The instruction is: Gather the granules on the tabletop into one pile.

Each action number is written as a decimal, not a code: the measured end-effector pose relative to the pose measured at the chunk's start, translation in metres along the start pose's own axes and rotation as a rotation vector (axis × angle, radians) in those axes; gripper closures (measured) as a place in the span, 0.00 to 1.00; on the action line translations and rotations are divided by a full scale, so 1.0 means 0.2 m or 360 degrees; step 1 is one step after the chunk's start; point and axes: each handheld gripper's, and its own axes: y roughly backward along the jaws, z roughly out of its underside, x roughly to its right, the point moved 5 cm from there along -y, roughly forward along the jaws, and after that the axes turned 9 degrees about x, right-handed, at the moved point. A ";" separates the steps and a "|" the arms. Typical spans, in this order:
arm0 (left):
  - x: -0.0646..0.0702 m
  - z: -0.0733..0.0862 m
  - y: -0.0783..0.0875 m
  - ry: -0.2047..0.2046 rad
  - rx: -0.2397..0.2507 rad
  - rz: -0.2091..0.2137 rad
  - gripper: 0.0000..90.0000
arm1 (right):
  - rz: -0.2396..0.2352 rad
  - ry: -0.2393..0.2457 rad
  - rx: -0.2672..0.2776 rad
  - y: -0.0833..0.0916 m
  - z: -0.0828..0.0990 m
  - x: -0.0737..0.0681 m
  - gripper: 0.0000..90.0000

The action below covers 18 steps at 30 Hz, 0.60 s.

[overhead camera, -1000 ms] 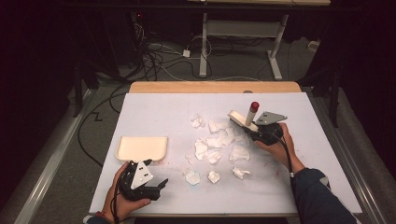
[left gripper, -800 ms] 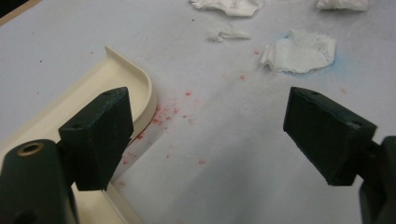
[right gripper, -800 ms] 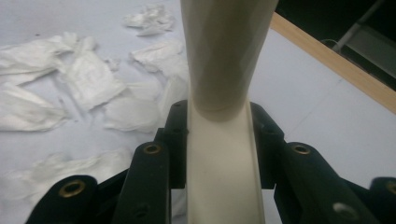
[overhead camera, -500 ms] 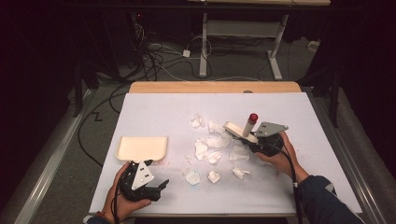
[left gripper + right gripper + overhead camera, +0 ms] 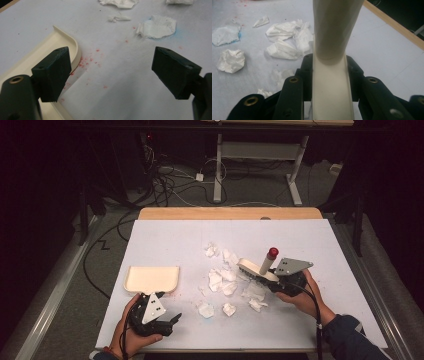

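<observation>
A cream hand brush (image 5: 251, 268) with a red-tipped handle (image 5: 272, 253) hangs over the crumpled paper scraps (image 5: 223, 281) in the middle of the white table. My right gripper (image 5: 278, 281) is shut on the brush's cream handle (image 5: 329, 82), which fills the space between the jaws in the right gripper view. A cream dustpan (image 5: 151, 279) lies flat at the left. My left gripper (image 5: 171, 321) rests just in front of it, open with nothing between its fingers; the pan's rim (image 5: 72, 47) curves past one finger in the left gripper view.
Paper scraps (image 5: 230, 60) lie scattered over the table's middle, with another wad (image 5: 157, 27) ahead of the left gripper. Red specks (image 5: 87, 61) dot the white cover beside the pan. A wooden edge (image 5: 230, 213) borders the table's far side, and cables cover the floor beyond.
The right gripper has carried the brush toward the near edge of the table, over the right side of the scraps. The left gripper and the dustpan stay where they were.
</observation>
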 end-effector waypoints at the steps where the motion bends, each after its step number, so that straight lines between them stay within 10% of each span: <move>1: 0.00 0.00 0.00 0.0001 -0.0003 0.0002 0.17 | -0.0003 -0.0003 0.0001 0.01 -0.01 0.00 0.75; 18: 0.00 0.00 0.00 0.0005 -0.0002 0.0001 0.17 | 0.0172 -0.0025 0.0129 0.13 -0.13 0.17 0.75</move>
